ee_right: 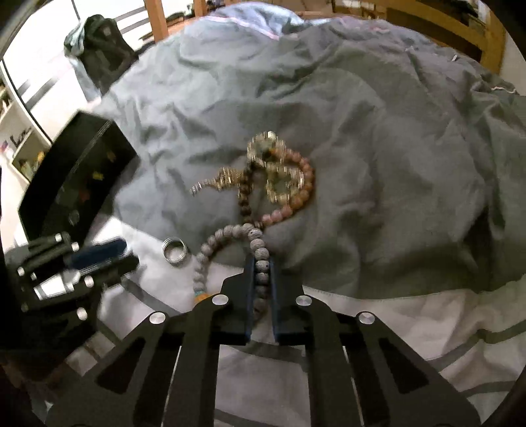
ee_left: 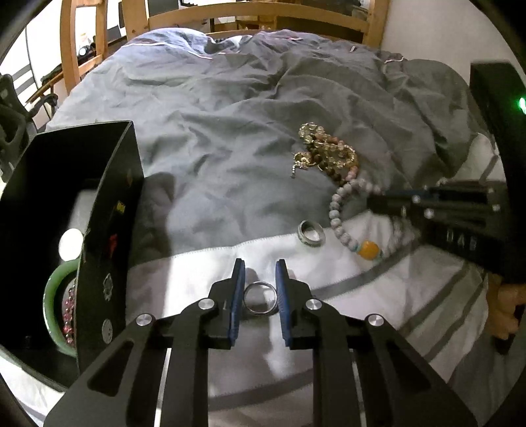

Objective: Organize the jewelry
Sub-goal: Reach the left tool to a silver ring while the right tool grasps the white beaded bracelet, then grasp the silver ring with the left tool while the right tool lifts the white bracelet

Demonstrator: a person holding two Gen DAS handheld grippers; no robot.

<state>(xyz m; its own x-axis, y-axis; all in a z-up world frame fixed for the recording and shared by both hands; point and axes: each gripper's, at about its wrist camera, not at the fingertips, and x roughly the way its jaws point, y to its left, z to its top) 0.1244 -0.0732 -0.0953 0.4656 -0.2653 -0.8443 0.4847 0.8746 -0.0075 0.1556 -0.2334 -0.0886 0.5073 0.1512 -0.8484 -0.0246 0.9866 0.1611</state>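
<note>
My left gripper (ee_left: 259,267) is closed onto a silver ring (ee_left: 259,297), its blue pads touching the ring's sides, low over the white cloth (ee_left: 203,272). My right gripper (ee_right: 262,262) is shut on a grey bead bracelet (ee_right: 227,233) with an orange bead; it also shows in the left wrist view (ee_left: 342,210). A second grey ring (ee_left: 310,233) lies between them, also in the right wrist view (ee_right: 174,249). A pile of gold, brown and pink bead bracelets (ee_left: 328,154) lies on the grey duvet, also in the right wrist view (ee_right: 276,174).
A black box (ee_left: 108,230) stands at the left, holding a green bangle (ee_left: 52,295) and pink beads; it shows in the right wrist view (ee_right: 75,177). A wooden bed frame (ee_left: 256,16) runs behind the rumpled duvet (ee_left: 230,98).
</note>
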